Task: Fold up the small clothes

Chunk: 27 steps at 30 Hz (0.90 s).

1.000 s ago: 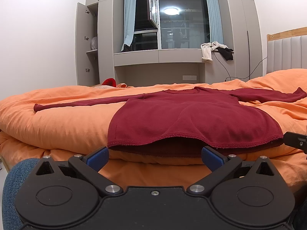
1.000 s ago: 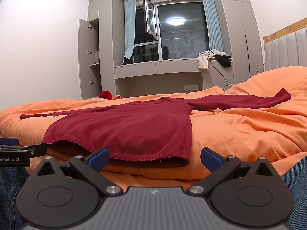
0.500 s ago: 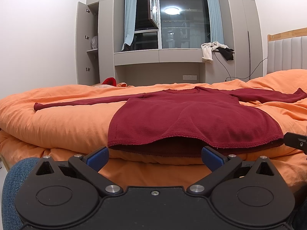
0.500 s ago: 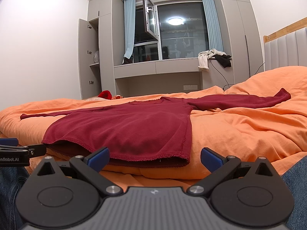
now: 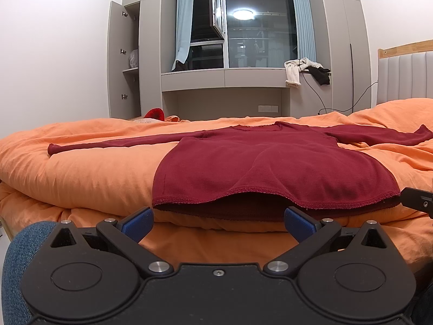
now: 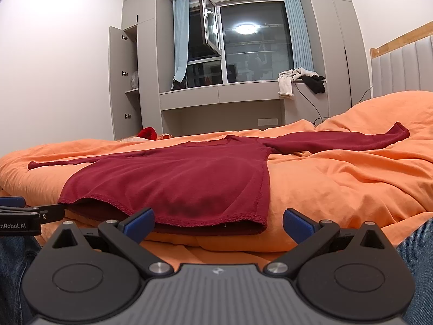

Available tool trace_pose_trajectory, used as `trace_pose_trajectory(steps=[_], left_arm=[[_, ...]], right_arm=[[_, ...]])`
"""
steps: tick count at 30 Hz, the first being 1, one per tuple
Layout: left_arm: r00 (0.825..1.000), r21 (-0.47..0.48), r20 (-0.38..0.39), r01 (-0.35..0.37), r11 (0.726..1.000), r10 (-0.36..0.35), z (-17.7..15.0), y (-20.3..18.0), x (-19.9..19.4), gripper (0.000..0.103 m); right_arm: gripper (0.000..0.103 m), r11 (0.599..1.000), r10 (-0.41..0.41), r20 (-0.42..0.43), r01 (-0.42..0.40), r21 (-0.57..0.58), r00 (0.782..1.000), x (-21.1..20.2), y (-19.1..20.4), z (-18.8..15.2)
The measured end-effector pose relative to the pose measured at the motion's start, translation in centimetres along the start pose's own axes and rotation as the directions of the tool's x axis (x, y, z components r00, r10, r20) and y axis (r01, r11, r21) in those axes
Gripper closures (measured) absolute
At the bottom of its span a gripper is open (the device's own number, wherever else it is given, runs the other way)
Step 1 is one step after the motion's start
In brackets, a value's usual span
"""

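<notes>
1. The red top [image 5: 265,168] was laid out flat on the orange duvet [image 5: 81,173], both sleeves spread straight out to the sides, hem facing the person.
2. The hem was a bit lifted in the middle, so you could see the back layer underneath.
3. The left gripper [image 5: 217,220] sat low just in front of the hem, blue fingers [image 5: 136,220] wide apart, nothing in them, not touching the cloth.
4. The right gripper [image 6: 218,221] was the same deal: spread wide, empty, parked near the hem's right corner.
5. Each gripper's tip poked into the edge of the other's view, so they were side by side.
6. Denim knees [image 5: 19,241] showed beside the grippers.
7. In the background: a window [image 5: 259,27] with the ceiling light reflected, blue curtains [image 5: 182,27], and some clothes [image 5: 297,71] dumped on the ledge.
</notes>
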<state>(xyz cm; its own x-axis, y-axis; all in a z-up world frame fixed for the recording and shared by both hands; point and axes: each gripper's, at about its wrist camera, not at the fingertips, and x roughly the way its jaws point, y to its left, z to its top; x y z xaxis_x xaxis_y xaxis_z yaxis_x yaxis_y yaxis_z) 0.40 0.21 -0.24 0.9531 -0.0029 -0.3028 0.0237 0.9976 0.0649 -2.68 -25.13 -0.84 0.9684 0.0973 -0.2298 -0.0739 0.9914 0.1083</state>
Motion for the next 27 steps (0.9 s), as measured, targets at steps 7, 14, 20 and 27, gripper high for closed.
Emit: trace_pose_trajectory(steps=[7,14,20,27], left_arm=[[1.000,-0.001,0.000,0.000,1.000,0.000,0.00,0.01,0.01,0.001],[1.000,-0.001,-0.001,0.001,1.000,-0.001,0.01,0.04,0.03,0.001],[1.000,-0.002,-0.002,0.001,1.000,-0.001,0.01,0.05,0.05,0.001],[1.000,-0.002,-0.003,0.001,1.000,-0.001,0.01,0.04,0.04,0.001]], right_arm=[[0.000,1.000,0.000,-0.003,0.000,0.002,1.000,-0.03,-0.03,0.00],[0.000,1.000,0.000,-0.004,0.000,0.003,1.000,-0.03,-0.03,0.01],[0.000,1.000,0.000,-0.005,0.000,0.003,1.000,0.02,-0.04,0.04],[0.000,1.000,-0.001,-0.014,0.001,0.004,1.000,0.22,0.00,0.04]])
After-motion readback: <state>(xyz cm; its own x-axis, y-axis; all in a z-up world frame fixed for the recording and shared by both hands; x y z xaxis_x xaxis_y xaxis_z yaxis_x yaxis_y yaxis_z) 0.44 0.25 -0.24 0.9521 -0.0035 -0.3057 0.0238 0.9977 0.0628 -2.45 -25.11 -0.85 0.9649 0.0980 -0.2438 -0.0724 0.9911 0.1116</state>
